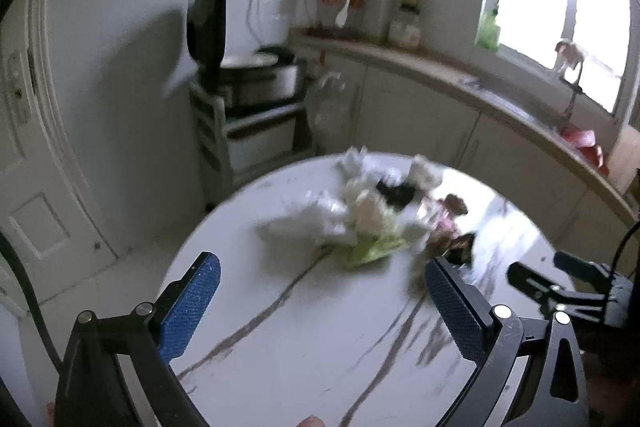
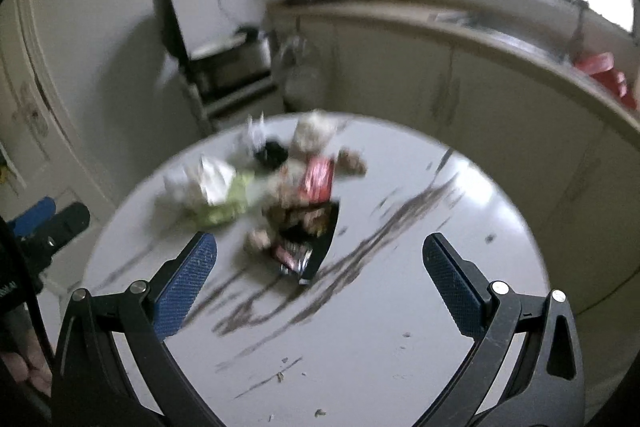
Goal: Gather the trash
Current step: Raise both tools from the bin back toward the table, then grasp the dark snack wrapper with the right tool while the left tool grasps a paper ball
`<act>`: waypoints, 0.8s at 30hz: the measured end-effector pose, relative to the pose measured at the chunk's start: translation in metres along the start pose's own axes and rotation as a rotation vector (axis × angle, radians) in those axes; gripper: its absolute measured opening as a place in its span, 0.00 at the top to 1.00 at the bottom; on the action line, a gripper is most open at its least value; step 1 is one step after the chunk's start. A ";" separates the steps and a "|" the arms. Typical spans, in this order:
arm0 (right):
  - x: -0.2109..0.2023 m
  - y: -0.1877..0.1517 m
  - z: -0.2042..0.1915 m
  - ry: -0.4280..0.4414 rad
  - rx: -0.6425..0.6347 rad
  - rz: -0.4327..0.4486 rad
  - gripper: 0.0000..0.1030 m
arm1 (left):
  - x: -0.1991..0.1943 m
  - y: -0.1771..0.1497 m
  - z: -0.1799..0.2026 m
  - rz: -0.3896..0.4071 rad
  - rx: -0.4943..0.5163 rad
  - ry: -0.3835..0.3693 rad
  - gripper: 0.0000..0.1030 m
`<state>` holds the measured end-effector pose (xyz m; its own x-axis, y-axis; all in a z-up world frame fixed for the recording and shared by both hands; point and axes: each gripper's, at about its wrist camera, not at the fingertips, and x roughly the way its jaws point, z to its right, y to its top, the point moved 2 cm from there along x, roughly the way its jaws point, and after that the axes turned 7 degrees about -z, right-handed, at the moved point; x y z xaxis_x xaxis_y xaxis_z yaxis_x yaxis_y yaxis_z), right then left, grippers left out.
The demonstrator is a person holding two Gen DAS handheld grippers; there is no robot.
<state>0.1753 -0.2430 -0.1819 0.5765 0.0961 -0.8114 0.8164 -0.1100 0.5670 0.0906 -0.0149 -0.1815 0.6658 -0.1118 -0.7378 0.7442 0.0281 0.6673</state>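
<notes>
White crumpled tissues (image 1: 320, 215) head a trash heap on the far table (image 1: 304, 347); left tongs (image 1: 320, 283) spread, empty. Right wrist: right tongs (image 2: 320, 259) apart near a dark wrapper (image 2: 304, 251). Approach step; next, probably close on it.

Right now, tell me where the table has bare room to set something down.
Bare: the near half of the table, between both open tongs and the trash pile, and the right side beyond the dark streaks. Crowded: the far-left middle, where the pile sits.
</notes>
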 end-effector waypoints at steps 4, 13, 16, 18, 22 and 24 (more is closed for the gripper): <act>0.041 -0.009 -0.006 0.026 -0.028 -0.090 0.08 | 0.026 0.007 -0.012 -0.054 -0.011 0.004 0.02; 0.091 -0.013 -0.009 -0.010 -0.103 -0.182 0.16 | 0.067 0.026 -0.019 -0.115 -0.017 -0.009 0.02; 0.099 -0.013 -0.010 -0.041 -0.143 -0.168 0.22 | 0.075 0.029 -0.016 -0.119 -0.006 -0.009 0.02; 0.098 -0.014 -0.010 -0.033 -0.168 -0.147 0.29 | 0.080 0.031 -0.013 -0.123 0.002 -0.010 0.02; 0.092 -0.015 -0.009 -0.008 -0.199 -0.125 0.67 | 0.088 0.030 0.001 -0.130 0.027 -0.026 0.02; 0.089 -0.015 -0.004 0.013 -0.205 -0.121 0.76 | 0.090 0.028 0.011 -0.134 0.044 -0.035 0.02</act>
<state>0.2143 -0.2288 -0.2625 0.4732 0.1091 -0.8742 0.8688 0.1063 0.4835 0.1712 -0.0349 -0.2282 0.5579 -0.1466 -0.8169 0.8226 -0.0331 0.5677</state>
